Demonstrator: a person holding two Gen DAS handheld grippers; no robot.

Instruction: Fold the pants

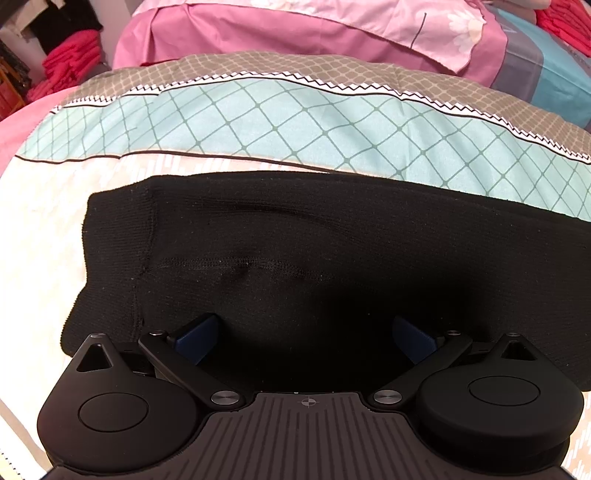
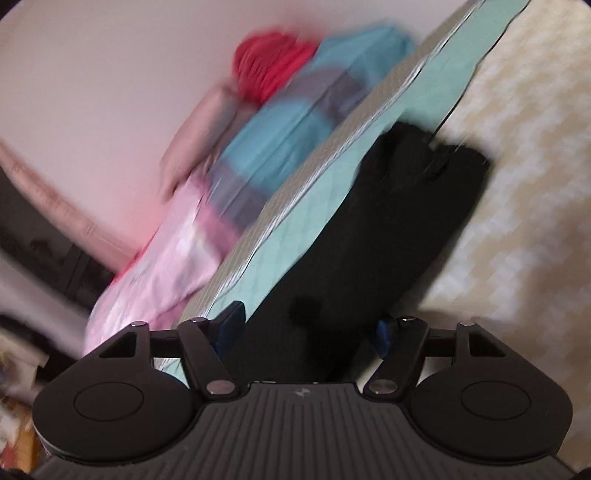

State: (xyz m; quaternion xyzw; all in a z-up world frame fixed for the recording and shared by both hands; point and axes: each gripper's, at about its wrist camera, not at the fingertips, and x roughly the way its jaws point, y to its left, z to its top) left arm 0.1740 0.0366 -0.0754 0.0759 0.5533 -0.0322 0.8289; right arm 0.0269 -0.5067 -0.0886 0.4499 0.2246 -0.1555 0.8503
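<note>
Black knit pants (image 1: 295, 251) lie flat across the bed, with the ribbed band (image 1: 114, 254) at the left in the left wrist view. My left gripper (image 1: 306, 332) is open, its blue pads (image 1: 201, 338) spread wide just above the near edge of the pants. In the blurred right wrist view the pants (image 2: 369, 240) run away from me as a long black strip. My right gripper (image 2: 308, 332) is open, its blue pads (image 2: 231, 325) on either side of the near end of the strip. Whether it touches the cloth I cannot tell.
The bed cover (image 1: 277, 122) has cream, teal-checked and grey bands. Pink bedding (image 1: 295, 33) and a blue-grey pillow (image 1: 546, 66) lie behind. Red folded clothes (image 1: 70, 70) stack at the far left. In the right wrist view, red cloth (image 2: 273, 66) and a pale wall (image 2: 92, 92) show.
</note>
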